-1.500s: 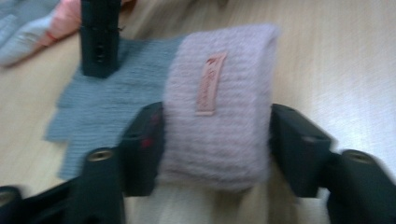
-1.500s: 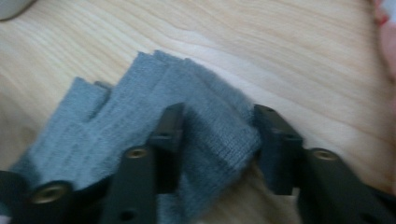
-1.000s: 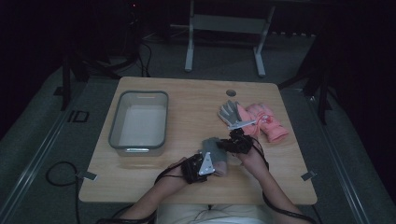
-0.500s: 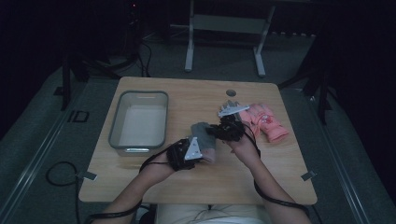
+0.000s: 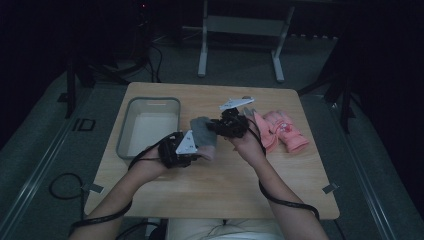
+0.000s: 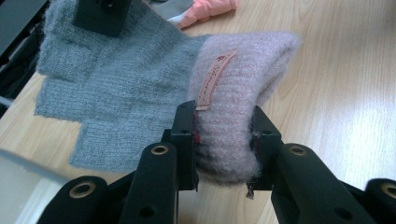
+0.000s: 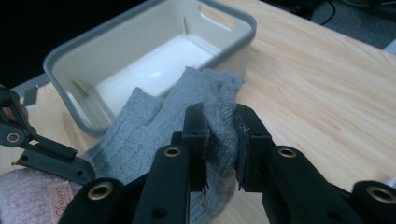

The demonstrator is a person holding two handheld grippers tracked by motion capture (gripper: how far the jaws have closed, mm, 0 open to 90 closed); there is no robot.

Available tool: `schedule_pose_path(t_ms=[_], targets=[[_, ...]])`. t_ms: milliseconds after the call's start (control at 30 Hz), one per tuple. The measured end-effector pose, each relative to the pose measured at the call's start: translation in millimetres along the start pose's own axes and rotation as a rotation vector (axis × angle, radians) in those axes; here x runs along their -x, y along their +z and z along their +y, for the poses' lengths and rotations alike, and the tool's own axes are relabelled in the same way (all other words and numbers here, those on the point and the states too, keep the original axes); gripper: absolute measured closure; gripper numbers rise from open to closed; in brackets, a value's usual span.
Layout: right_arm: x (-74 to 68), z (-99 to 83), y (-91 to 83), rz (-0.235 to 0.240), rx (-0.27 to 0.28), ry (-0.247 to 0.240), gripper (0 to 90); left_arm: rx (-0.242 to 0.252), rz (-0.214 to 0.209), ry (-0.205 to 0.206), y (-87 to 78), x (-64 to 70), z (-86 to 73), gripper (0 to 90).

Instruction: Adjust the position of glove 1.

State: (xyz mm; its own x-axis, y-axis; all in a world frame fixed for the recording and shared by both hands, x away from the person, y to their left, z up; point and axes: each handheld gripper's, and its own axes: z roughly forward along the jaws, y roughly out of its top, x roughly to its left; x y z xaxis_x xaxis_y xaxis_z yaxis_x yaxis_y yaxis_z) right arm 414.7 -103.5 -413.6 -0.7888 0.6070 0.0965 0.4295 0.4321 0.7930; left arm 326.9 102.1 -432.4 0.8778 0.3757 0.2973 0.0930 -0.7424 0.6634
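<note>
Left gripper (image 6: 223,140): jaws clamped on the pinkish cuff of the grey knit glove (image 6: 116,88).
Right gripper (image 7: 220,140): pinching the glove's finger end — it hangs between both, over the table (image 5: 210,180).
Handling: likely light, soft, stretchy; the thick cuff looks the surest hold.
Around: grey bin (image 5: 147,127) just beside; pink gloves (image 5: 282,131) farther right — nothing blocks.
</note>
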Motion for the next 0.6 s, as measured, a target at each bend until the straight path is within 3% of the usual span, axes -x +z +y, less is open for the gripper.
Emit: schedule_pose_path(t_ms=[233, 333, 600], targets=[[-10.8, 18.7, 11.1, 0.005, 0.01, -0.02, 76.6, -0.003, 0.018, 0.005, -15.4, -11.0, -10.1, 69.3], [-15.9, 26.1, 17.3, 0.008, 0.012, -0.029, 76.6, -0.009, 0.036, 0.027, -21.0, -14.8, -15.9, 69.3], [-28.5, 42.6, 38.8, 0.023, 0.005, -0.046, 76.6, -0.04, 0.028, -0.007, -33.6, -31.1, -32.7, 69.2]])
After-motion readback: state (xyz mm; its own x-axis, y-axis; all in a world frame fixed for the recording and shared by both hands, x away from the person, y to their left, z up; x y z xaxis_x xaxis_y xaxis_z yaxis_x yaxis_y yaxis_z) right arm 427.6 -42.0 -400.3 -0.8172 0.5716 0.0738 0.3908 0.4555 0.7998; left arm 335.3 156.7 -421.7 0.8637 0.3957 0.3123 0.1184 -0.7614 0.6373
